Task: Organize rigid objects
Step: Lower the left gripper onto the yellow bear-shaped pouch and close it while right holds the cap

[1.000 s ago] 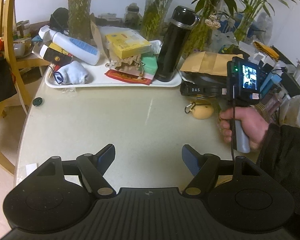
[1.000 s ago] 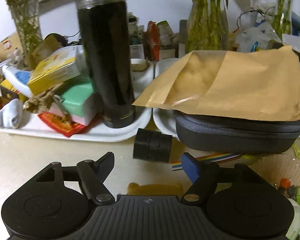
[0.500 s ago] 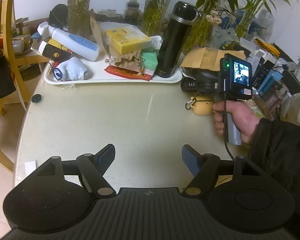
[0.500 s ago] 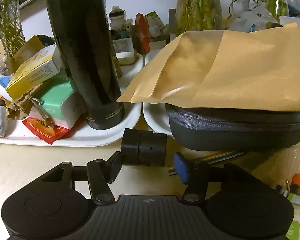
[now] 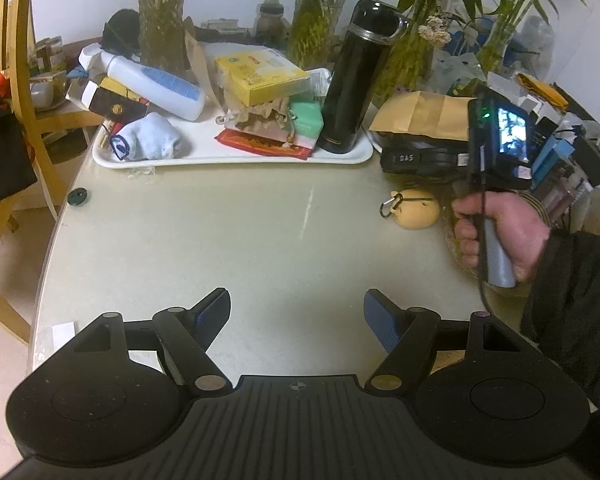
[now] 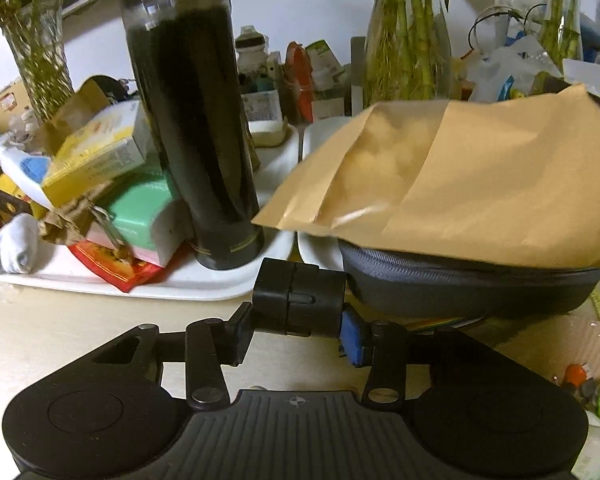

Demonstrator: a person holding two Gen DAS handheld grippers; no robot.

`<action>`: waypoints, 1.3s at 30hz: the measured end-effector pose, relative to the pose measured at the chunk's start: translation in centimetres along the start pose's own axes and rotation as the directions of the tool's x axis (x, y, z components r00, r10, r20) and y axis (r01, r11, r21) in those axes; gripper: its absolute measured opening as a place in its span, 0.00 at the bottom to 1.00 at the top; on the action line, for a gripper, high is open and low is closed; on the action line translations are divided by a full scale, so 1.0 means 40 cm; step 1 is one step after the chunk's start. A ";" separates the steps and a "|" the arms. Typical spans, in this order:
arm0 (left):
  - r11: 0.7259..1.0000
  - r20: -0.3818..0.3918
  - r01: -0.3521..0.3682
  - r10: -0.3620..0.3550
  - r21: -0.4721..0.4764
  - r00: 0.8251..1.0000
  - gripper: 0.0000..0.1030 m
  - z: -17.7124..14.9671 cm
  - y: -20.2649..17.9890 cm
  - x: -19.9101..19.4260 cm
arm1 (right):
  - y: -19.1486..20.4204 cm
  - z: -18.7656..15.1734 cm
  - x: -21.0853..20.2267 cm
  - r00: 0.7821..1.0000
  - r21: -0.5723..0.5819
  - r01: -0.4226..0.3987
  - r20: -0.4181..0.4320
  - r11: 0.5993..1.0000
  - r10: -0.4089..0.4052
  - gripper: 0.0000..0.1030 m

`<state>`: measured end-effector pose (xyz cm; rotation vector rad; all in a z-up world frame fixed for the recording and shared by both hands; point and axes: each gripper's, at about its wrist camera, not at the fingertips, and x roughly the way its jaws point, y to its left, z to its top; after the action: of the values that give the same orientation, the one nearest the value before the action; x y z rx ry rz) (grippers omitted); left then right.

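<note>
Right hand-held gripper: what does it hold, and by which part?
The small black cylinder, with the jaws just closed on its two end faces. The left hand-held gripper holds nothing.

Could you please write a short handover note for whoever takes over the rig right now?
Right gripper: jaws have just been closing and now clamp the small black cylinder, beside the white tray and the dark case.
Left gripper: open, nothing between its jaws, over the bare table.
On the tray: black flask, yellow box, white bottle and more.
Done: cylinder gripped.
Left: place it; the yellow keychain toy lies loose on the table.
</note>
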<state>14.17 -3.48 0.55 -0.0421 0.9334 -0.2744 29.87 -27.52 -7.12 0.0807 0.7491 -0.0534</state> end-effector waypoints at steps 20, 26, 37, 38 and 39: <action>0.997 0.060 -0.011 0.006 0.082 0.998 0.71 0.019 -0.045 -0.023 | 0.039 -0.012 -0.332 0.996 -0.071 -0.075 -0.052 0.995 0.071 0.47; 0.995 0.063 -0.013 0.007 0.096 0.998 0.71 0.021 -0.061 -0.030 | 0.004 -0.075 -0.448 0.995 -0.045 -0.066 -0.079 0.997 0.063 0.47; 0.987 0.040 -0.002 -0.004 0.158 0.999 0.71 0.035 -0.108 -0.016 | -0.011 -0.175 -0.558 0.991 -0.035 -0.074 -0.116 0.997 0.069 0.47; 0.985 0.038 0.000 -0.007 0.170 0.999 0.71 0.041 -0.115 -0.012 | -0.015 -0.178 -0.558 0.990 -0.031 -0.074 -0.123 0.997 0.070 0.47; 0.984 0.036 0.002 -0.009 0.180 0.999 0.71 0.045 -0.121 -0.006 | -0.019 -0.182 -0.559 0.989 -0.025 -0.079 -0.129 0.997 0.075 0.47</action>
<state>14.42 -8.24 2.57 0.1169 0.8686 -0.3612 8.53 -27.18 2.79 0.0855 0.8739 0.0372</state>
